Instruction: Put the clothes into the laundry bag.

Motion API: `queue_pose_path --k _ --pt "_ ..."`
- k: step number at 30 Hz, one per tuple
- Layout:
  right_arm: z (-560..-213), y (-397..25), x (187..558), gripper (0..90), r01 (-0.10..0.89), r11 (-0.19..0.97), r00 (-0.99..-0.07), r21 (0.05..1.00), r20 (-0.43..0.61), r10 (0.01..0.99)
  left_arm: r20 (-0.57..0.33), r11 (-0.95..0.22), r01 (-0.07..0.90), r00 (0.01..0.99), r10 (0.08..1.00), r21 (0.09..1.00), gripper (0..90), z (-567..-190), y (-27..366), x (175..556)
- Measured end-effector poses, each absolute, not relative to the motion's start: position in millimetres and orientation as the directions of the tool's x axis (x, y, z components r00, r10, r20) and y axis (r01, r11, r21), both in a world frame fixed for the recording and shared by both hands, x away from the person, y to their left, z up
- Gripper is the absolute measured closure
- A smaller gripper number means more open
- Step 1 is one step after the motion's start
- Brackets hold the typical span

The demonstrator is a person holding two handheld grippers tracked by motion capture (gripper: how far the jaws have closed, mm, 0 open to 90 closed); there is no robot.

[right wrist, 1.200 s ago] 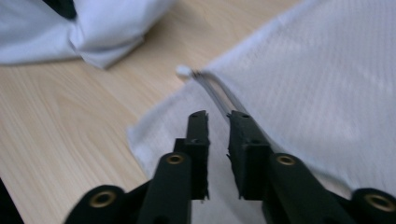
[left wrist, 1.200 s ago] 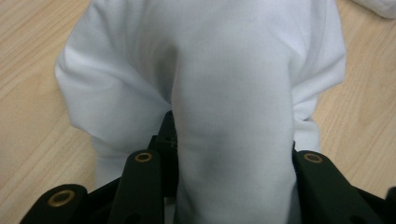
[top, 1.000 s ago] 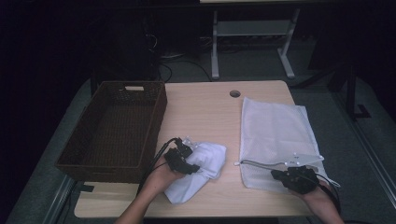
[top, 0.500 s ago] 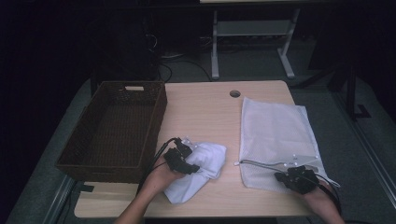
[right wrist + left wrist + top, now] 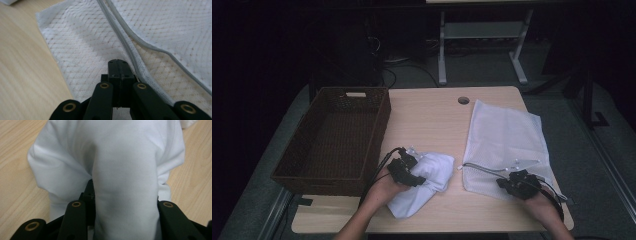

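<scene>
Not much has moved in the last sec. Left gripper [image 5: 408, 171] still has its jaws apart round a thick fold of the crumpled white cotton garment [image 5: 125, 170], near the front table edge beside the dark woven wicker basket [image 5: 332, 135]. Right gripper [image 5: 518, 183] has crept slightly inward; jaws pressed together at the zip edge of the white mesh laundry bag [image 5: 82, 50], though can't tell if mesh is pinched. Looks like prep for bagging, not begun.

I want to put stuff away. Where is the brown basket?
In the high view, the brown woven wicker basket sits on the left side of the light wooden table, just left of the crumpled white cloth.
</scene>
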State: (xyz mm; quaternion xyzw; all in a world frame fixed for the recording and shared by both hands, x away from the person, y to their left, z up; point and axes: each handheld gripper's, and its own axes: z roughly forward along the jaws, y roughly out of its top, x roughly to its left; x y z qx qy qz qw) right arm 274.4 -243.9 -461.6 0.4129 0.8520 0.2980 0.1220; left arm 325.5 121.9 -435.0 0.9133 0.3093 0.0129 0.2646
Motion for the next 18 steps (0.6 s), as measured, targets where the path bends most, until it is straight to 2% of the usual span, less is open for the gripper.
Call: queue_pose_path --k 18 --pt "-464 -197 309 89.8 0.594 0.496 -0.664 0.633 0.038 0.747 -0.136 -0.667 0.558 0.807 0.574 0.494 59.3 -435 121 324"
